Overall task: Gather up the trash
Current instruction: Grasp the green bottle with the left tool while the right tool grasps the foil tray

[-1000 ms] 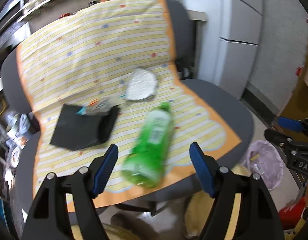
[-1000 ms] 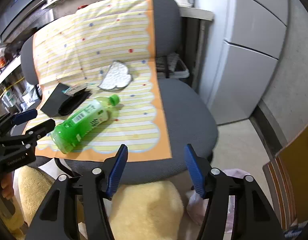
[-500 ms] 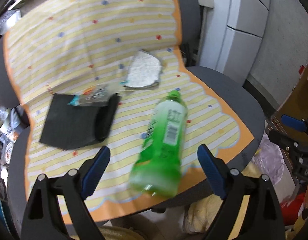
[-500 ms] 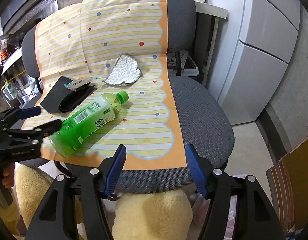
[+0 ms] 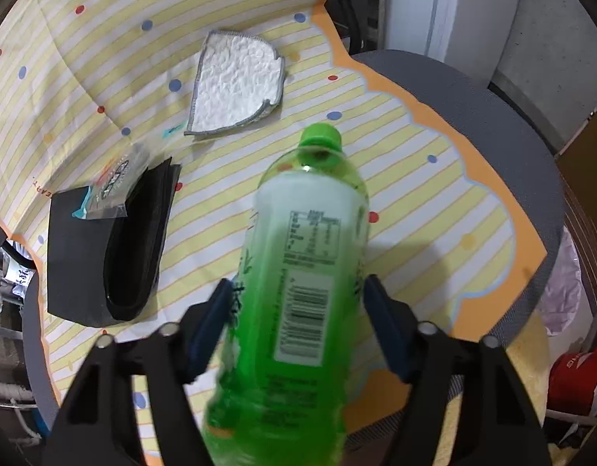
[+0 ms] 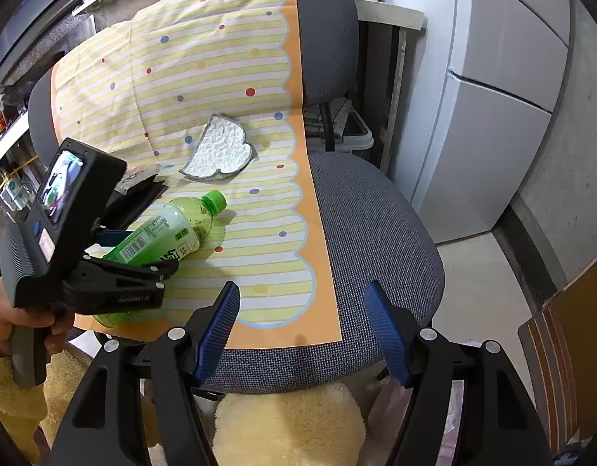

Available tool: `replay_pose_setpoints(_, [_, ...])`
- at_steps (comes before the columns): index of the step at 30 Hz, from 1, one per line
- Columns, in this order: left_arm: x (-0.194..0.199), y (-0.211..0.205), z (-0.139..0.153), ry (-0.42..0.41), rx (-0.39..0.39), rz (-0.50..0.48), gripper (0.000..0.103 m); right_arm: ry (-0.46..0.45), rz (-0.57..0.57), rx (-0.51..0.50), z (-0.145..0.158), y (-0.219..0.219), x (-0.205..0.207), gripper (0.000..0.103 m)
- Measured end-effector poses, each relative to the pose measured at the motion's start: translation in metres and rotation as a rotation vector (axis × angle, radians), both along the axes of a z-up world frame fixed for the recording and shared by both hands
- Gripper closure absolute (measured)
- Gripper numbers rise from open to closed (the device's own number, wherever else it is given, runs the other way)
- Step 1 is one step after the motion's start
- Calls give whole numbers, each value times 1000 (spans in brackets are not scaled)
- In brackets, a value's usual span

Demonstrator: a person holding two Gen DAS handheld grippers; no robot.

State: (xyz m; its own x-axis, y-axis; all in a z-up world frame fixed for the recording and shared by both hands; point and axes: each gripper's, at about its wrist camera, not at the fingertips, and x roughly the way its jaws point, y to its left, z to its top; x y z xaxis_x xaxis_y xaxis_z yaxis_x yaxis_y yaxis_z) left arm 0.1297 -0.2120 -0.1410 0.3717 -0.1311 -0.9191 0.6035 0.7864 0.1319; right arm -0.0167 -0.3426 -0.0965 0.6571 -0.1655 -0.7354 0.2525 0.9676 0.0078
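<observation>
Item, far left of the green bottle point(image 5: 302, 272): black folded pouch point(image 5: 85, 264), flat on the striped mat point(image 5: 434, 202). On the pouch's upper corner, up and left of the bottle's cap: clear crinkled wrapper point(image 5: 112, 182), light and likely trash. Above the cap, slightly left: white padded cloth point(image 5: 236, 85) with grey edging, apart from the bottle. Centre: the bottle itself, lying on its side on the mat, cap pointing away, barcode label up, bottom end near the mat's front edge. Astride the bottle's lower half: left gripper point(image 5: 297, 285), spread wide, one blue pad at each flank, not clamped; actual contact impossible to judge. Beneath the mat, showing right of the bottle: grey chair seat point(image 5: 512, 124). Lower right of the bottle, beyond the seat's edge: pale pink bag point(image 5: 562, 291) on the floor, probably the trash receptacle. Further right of the bottle, off the seat's front edge: right gripper point(image 6: 302, 295), wide open, holding nothing. Risks, judged: round smooth body apt to roll or squirt forward if squeezed off-centre or too near the bottom end; thin plastic apt to buckle under a hard squeeze; mat apt to drag along if a pad catches its paper edge, shifting wrapper and cloth; bottle close enough to the seat's front to drop to the floor if nudged.
</observation>
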Motion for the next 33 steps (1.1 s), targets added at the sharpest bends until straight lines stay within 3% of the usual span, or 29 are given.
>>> replay_pose_setpoints(2, [0, 3, 1, -10, -26, 0, 39, 6, 0, 0, -2, 0, 1, 35])
replay_pose_setpoints(8, [-13, 41, 27, -81, -215, 63, 39, 19, 19, -6, -6, 8, 13, 35])
replay_pose_setpoints(12, [-24, 90, 52, -126, -350, 158, 39, 17, 54, -4, -8, 18, 32, 35])
replay_pose_setpoints(15, [-24, 121, 67, -158, -407, 226, 39, -7, 101, -17, -6, 28, 57, 35])
replay_pose_setpoints(19, [-15, 151, 81, -230, -423, 315, 39, -27, 169, -26, -8, 39, 111, 35])
replay_pose_setpoints(22, [-1, 163, 87, -273, -416, 358, 39, -27, 201, -15, -15, 43, 154, 41])
replay_pose_setpoints(28, [28, 174, 83, -289, -408, 402, 39, -45, 224, -57, -28, 36, 232, 62])
replay_pose_setpoints(33, [48, 170, 75, -289, -405, 411, 39, -38, 210, -63, -39, 19, 284, 64])
